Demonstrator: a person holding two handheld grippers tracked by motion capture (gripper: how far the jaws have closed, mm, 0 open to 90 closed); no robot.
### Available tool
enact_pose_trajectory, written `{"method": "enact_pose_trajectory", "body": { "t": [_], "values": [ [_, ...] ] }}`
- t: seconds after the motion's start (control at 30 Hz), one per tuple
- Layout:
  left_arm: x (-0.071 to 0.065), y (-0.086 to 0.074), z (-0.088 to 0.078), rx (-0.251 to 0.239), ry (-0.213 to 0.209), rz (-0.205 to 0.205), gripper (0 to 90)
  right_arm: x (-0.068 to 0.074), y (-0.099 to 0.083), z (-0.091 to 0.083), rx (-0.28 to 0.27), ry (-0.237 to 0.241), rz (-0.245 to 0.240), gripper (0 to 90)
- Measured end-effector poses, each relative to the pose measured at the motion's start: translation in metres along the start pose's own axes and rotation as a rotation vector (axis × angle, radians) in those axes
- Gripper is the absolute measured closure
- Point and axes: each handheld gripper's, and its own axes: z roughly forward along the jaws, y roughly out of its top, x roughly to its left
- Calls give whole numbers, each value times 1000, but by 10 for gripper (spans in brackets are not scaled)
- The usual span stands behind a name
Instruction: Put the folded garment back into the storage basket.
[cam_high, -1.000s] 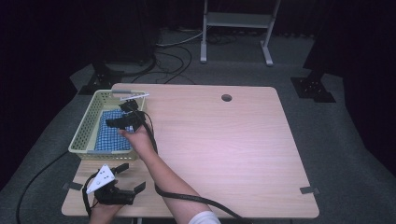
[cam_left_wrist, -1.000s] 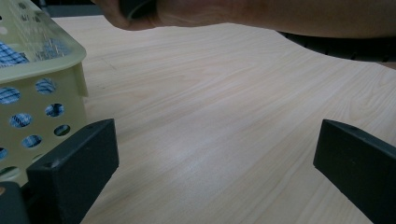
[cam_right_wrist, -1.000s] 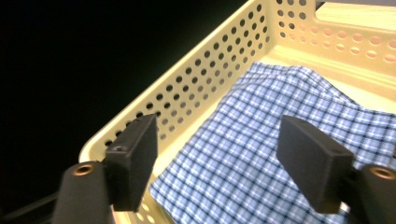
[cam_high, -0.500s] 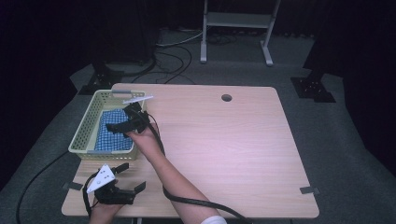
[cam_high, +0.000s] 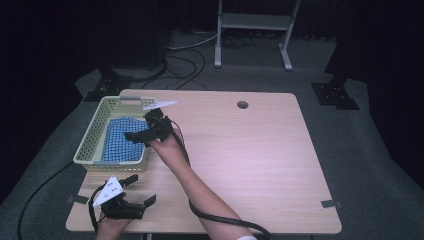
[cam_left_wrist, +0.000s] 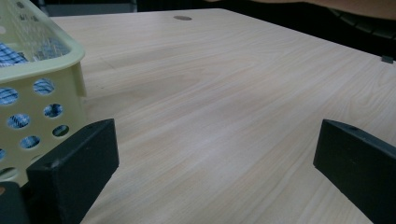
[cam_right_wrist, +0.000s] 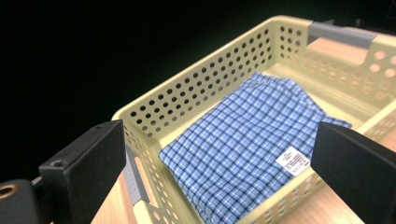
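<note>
1. Cloth first: the folded blue-and-white checked cloth (cam_high: 119, 139) lies flat on the floor of the pale yellow perforated plastic basket (cam_high: 89, 145), which sits at the left side of your light wood-grain bench (cam_high: 260, 165).
2. Your right claw (cam_high: 137, 136) hangs over the basket's right rim, above the cloth's near right part, with its jaws pointing left across the basket.
3. Its jaws have just been opening and now stand wide apart; nothing sits between them, and the pads touch neither cloth nor basket.
4. From the right gripper view, the cloth (cam_right_wrist: 254, 140) lies below and beyond the two black jaws, with a small white printed label (cam_right_wrist: 293, 160) showing on its near edge, close to the basket wall (cam_right_wrist: 187, 100).
5. A grey handle strip (cam_right_wrist: 341, 32) spans the basket's far end in that same view.
6. Your left claw (cam_high: 142, 190) rests low at the near left corner of the bench, just in front of the basket's near wall, and its jaws are spread wide with only bare bench between them.
7. From the left gripper view, the basket's corner (cam_left_wrist: 42, 88) sits just beside the left jaw, and checked cloth shows through its holes.
8. A small round hole (cam_high: 242, 105) marks the far side of the bench, well apart from both claws.
</note>
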Motion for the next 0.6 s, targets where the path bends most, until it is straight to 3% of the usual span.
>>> {"method": "enact_pose_trajectory", "body": {
  "t": [0.1,0.23,0.6],
  "values": [
    [0,0,0,1,1,-1,0,0,1,-10,-22,2,2,32],
    [0,0,0,1,1,-1,0,-2,1,-19,-19,-7,-26,32],
    [-1,0,0,5,4,5,0,-5,-6,-44,-18,-38,-46,32]
  ]
}}
